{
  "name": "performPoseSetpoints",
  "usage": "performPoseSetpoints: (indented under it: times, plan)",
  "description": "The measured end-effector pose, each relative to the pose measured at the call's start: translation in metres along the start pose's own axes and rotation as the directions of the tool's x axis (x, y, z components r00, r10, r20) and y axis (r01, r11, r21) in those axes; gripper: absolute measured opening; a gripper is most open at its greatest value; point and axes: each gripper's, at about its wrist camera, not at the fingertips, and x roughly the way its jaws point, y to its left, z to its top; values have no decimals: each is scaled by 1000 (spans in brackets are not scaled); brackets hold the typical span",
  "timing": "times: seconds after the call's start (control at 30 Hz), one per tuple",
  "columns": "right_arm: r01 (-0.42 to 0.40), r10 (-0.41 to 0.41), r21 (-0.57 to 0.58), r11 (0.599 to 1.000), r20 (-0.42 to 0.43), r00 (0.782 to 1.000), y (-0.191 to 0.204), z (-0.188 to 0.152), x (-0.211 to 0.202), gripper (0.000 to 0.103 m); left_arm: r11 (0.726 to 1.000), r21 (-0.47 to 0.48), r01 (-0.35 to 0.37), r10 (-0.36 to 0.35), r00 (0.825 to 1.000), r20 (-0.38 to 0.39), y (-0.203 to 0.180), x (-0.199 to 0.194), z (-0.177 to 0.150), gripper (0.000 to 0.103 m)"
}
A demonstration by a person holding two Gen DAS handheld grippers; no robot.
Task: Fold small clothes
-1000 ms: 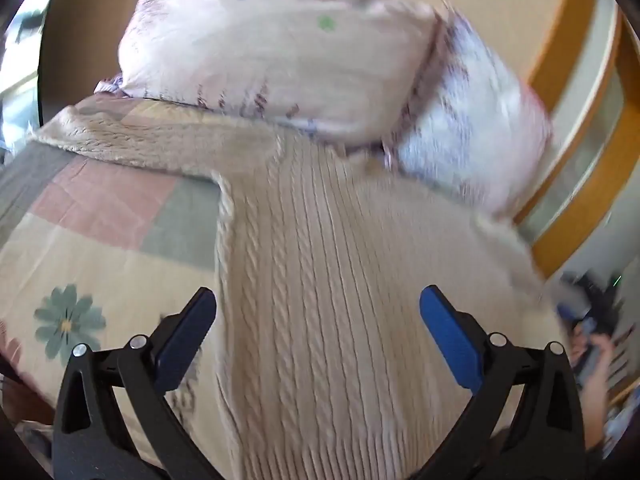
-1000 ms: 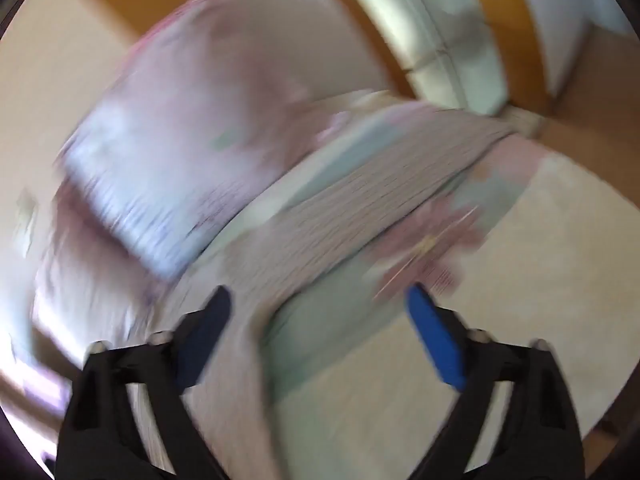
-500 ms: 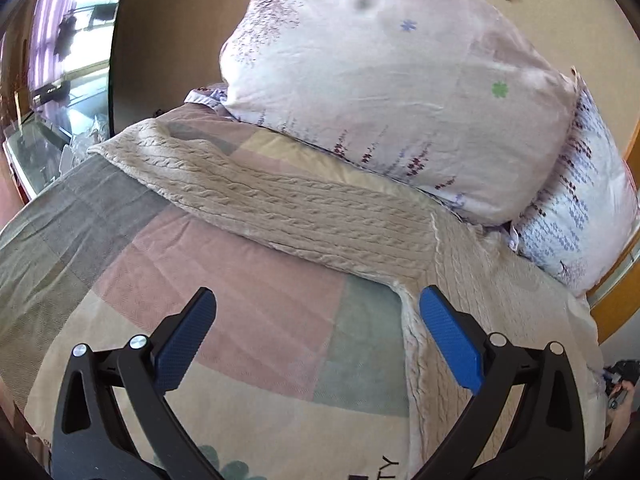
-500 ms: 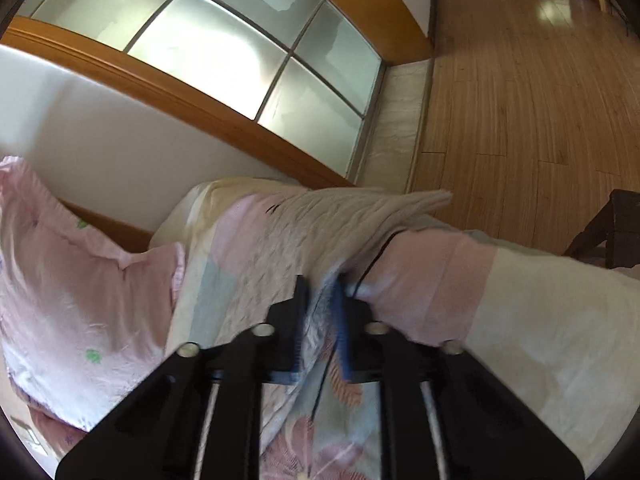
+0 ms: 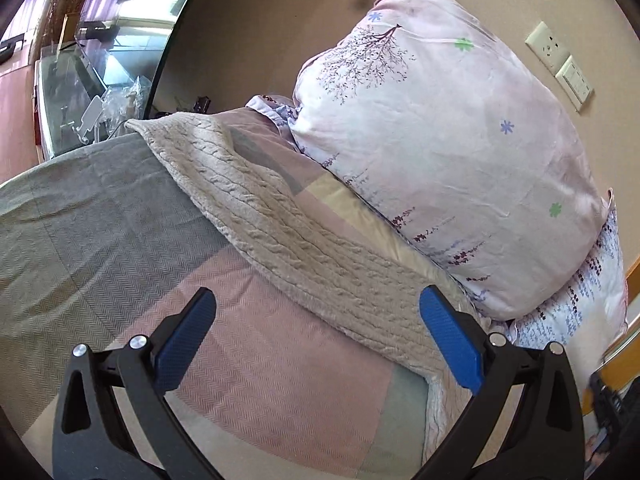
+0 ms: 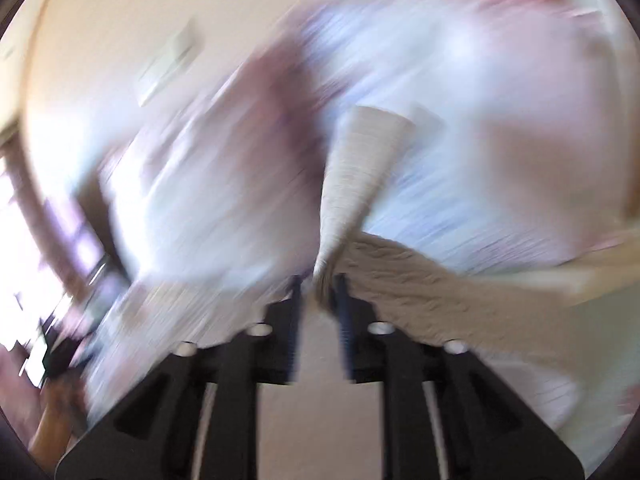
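A beige cable-knit sweater lies on the bed. In the left wrist view one sleeve stretches from the far left edge of the bed toward the lower right. My left gripper is open and empty, hovering above the bedspread just in front of that sleeve. In the right wrist view my right gripper is shut on the other sleeve's ribbed cuff, which sticks up between the fingers; the sleeve trails off to the right. That view is heavily blurred.
The bed has a patchwork spread of grey, pink and green squares. Two floral pillows lean against the beige wall behind the sweater. A glass tank and clutter stand past the bed's left edge. Wall sockets are at the upper right.
My left gripper has swung left from the sweater's body to the left sleeve, staying open. My right gripper closed on the other cuff and is now sweeping it fast across toward the pillows.
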Motion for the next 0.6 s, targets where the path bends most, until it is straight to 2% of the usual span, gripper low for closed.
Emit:
performPoseSetpoints:
  times: [0.03,0.07,0.13,0.2,0.23,0.27,0.33,0.47,0.57,0.6]
  plan:
    - [-76,75,-14,997,-102,992,22,-17,24,49,1000,-19,6,-6,1000,2,4,1,3,101]
    - [-109,106,-14,994,-140,985,32,-27,35,49,999,-50,9,-9,1000,0,9,3,7,101]
    - [-125,123,-4,992,-145,982,37,-36,39,52,996,-88,-1,1,1000,1,19,2,15,101]
    - [-85,87,29,996,-94,992,21,-36,29,57,991,-136,-7,7,1000,-1,31,7,24,101]
    - [-52,57,62,997,-69,996,7,-34,20,67,987,-162,-12,12,1000,-4,37,11,29,100]
    - [-21,26,91,996,-54,998,-7,-32,12,71,979,-203,-20,18,1000,-14,45,16,35,98]
    - [36,-32,125,992,-38,999,-32,-32,-1,71,962,-271,-23,15,999,-32,59,25,42,81]
    - [129,-126,175,976,-30,992,-68,-46,-21,71,924,-382,-25,19,1000,-20,81,40,65,69]
    - [154,-150,212,965,-35,988,-88,-53,-31,71,889,-458,-30,28,1000,-11,95,50,80,59]
    - [159,-155,217,963,-36,987,-91,-55,-32,71,874,-486,-28,29,1000,-5,101,53,84,51]
